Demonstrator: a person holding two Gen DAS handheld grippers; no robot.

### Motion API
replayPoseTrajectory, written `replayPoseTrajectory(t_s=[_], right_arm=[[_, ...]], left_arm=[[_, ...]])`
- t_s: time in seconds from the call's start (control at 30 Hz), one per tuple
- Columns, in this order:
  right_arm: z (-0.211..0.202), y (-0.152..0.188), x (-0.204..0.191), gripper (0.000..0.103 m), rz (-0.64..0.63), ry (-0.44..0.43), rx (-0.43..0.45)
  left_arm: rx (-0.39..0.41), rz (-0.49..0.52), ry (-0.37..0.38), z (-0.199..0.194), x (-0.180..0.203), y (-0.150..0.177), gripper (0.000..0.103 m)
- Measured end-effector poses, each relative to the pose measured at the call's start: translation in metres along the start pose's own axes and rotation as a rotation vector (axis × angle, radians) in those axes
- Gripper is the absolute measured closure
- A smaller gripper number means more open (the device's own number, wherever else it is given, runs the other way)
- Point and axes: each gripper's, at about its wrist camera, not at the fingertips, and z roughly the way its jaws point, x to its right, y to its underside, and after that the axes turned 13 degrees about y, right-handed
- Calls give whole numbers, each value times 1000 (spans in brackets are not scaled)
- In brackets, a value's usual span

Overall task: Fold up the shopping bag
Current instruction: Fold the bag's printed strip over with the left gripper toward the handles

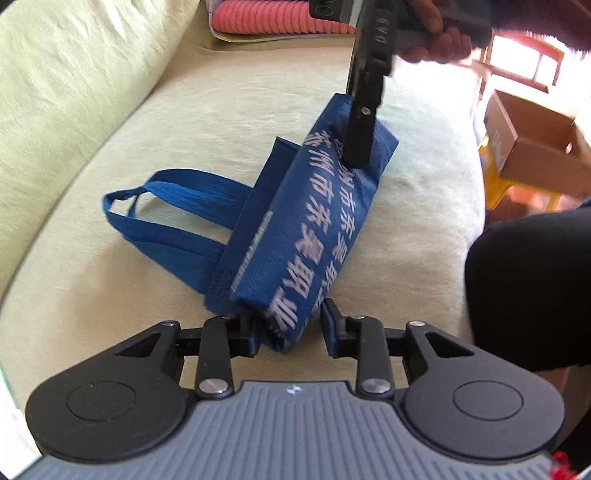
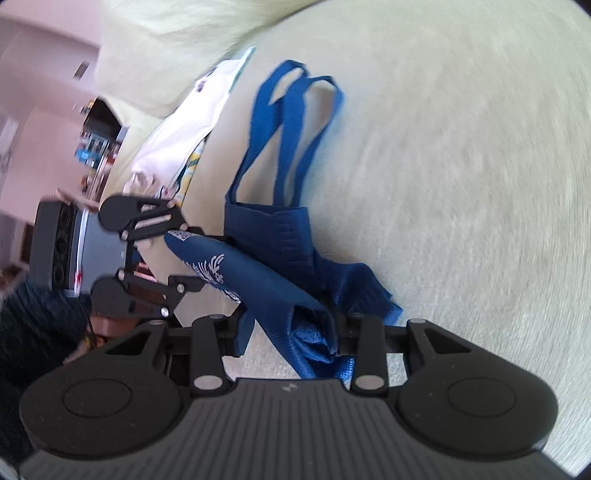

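A blue shopping bag (image 1: 295, 229) with white lettering is folded into a long narrow strip on a pale green sofa seat (image 1: 184, 122). Its two handles (image 1: 166, 206) lie flat to the left. My left gripper (image 1: 290, 330) is shut on the near end of the strip, a pad on each side. At the far end my right gripper (image 1: 356, 155) comes down from above, edge-on. In the right wrist view the right gripper (image 2: 291, 334) is shut on bunched fabric of the bag (image 2: 258, 280). The strip runs to the left gripper (image 2: 197, 258), and the handles (image 2: 288, 122) trail away.
A pink ribbed cushion (image 1: 277, 16) lies at the back of the sofa. An open cardboard box (image 1: 532, 144) stands beyond the sofa's right edge. A person's dark-clothed leg (image 1: 528, 288) is close on the right. A white cloth (image 2: 177, 125) lies on the seat.
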Motion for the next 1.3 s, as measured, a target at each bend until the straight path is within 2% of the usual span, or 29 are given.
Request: replayPoseTrajectory(t_s=[0.07,0.13,0.3,0.43,0.67,0.87,1.03,1.13,1.2,1.27,1.3], right_arm=[[-3,-2,8,74,64,-8,-14],[-1,-3,10,74,101,-12,-22],[-4,-3,12,75,150,-8,-37],[-3,-4,9,75,167,6,-43],[-1,-2,7,76,189,26,-33],[-5,4,15,76,220,21,1],[-11,22,7,76,183,50,131],[-15,41,-8,73,128,121,273],[-18,62,-31,69,52,259,413],[-21,80,-53,58,-13,423,537],[-23,89,-63,58,-47,511,596]], left_arm=[[-24,19,-70,-9,4,3,65],[-14,24,-105,-19,7,6,66],[76,37,-171,-49,23,6,66],[155,30,-192,-44,29,-9,64],[207,-154,-223,-15,13,-22,65],[211,-292,-180,-2,-5,-16,66],[198,-301,-186,2,-6,-16,68],[196,-303,-182,2,-7,-15,68],[189,-293,-186,3,-6,-15,69],[182,-283,-188,3,-5,-16,70],[181,-282,-187,3,-5,-16,70]])
